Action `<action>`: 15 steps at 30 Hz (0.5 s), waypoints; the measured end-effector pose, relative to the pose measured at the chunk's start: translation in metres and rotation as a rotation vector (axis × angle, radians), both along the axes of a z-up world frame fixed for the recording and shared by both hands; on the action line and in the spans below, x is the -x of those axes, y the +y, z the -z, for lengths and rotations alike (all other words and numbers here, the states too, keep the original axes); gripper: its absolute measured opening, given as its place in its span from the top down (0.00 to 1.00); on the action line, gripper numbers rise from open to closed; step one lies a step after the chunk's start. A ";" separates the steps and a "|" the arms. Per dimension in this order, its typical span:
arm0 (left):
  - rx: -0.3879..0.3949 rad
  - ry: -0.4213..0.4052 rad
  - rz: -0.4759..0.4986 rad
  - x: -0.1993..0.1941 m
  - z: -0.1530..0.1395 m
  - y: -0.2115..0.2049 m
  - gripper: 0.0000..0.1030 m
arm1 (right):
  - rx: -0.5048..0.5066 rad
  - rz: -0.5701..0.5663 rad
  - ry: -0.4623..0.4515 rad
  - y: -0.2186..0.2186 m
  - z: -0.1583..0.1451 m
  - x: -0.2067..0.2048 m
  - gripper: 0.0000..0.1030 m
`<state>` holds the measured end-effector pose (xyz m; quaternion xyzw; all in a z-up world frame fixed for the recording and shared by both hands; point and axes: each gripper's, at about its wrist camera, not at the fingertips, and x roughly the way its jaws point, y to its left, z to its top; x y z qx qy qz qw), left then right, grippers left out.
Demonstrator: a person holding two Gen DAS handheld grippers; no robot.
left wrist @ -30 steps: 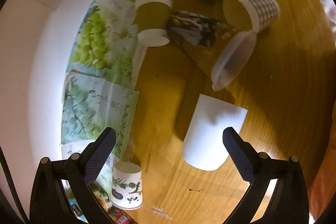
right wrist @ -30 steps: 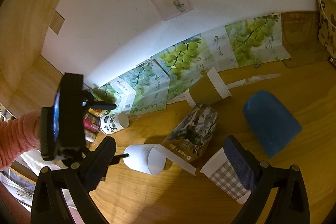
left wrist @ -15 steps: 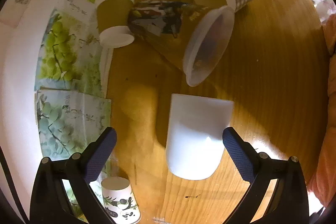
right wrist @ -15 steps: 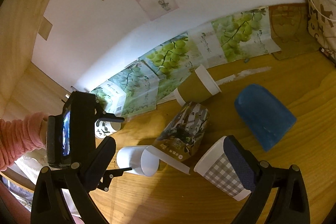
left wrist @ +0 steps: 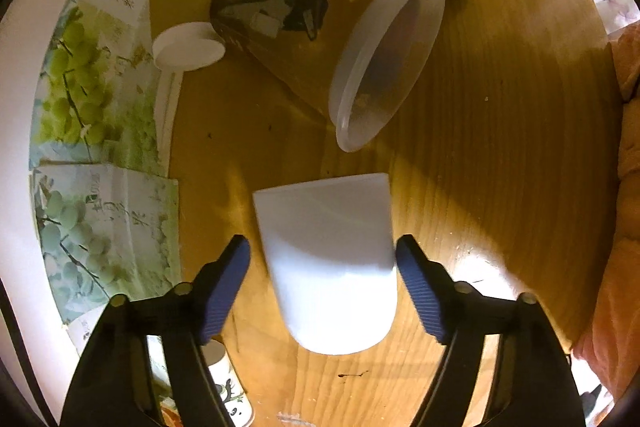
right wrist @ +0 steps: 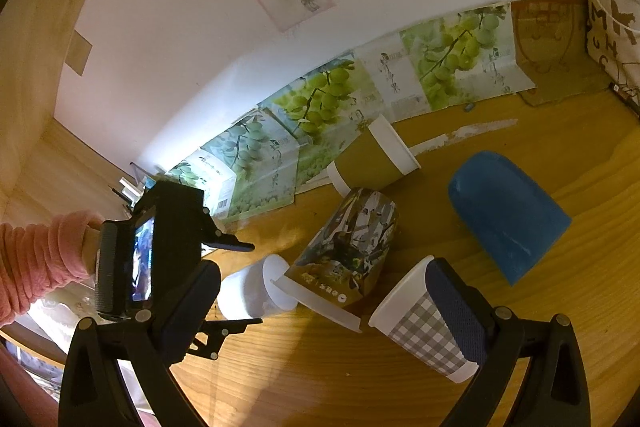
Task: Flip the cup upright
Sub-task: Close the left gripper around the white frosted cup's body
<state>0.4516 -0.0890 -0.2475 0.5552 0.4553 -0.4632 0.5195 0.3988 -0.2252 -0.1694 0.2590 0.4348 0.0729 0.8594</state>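
— While the white cup lies on its side on the desk, how far along would you say this is?

— Early, I'd judge. The left claw is spread wide, one finger on each side of the cup; the right pad looks just against the wall, the left pad apart from it. Nothing is pinched yet.

— Which way does the cup point?

— Its mouth faces away from the left claw, toward the printed cup, which is also tipped over.

— And the other claw?

— The right claw hangs spread as well, holding nothing, with the checked cup lying near its right finger.

— So what's left?

— Everything that counts: closing on the cup, lifting, turning it mouth-up and setting it down.
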 end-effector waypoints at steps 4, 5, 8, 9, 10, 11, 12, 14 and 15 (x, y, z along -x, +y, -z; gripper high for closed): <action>-0.012 0.005 -0.009 -0.004 0.005 0.002 0.30 | -0.009 0.000 0.006 -0.001 0.001 0.000 0.00; -0.015 0.006 -0.012 -0.004 0.006 0.002 0.30 | -0.012 0.001 0.005 -0.002 0.001 0.000 0.00; -0.028 0.012 -0.036 -0.009 0.008 0.000 0.30 | -0.018 0.003 0.004 -0.002 0.001 0.001 0.00; -0.032 0.014 -0.043 -0.011 0.007 -0.002 0.30 | -0.018 0.003 0.003 -0.002 0.001 0.000 0.00; -0.038 0.017 -0.056 -0.012 0.007 -0.004 0.30 | -0.019 0.003 0.002 -0.003 0.001 0.001 0.00; -0.043 0.020 -0.067 -0.013 0.007 -0.005 0.30 | -0.021 0.004 -0.001 -0.003 0.001 0.001 0.00; -0.048 0.026 -0.086 -0.013 0.008 -0.006 0.30 | -0.023 0.005 -0.003 -0.004 0.001 0.002 0.00; -0.061 0.053 -0.136 -0.022 0.009 -0.006 0.30 | -0.029 0.007 -0.006 -0.006 0.001 0.002 0.00; -0.068 0.067 -0.167 -0.027 0.010 -0.006 0.30 | -0.034 0.008 -0.008 -0.007 0.001 0.003 0.00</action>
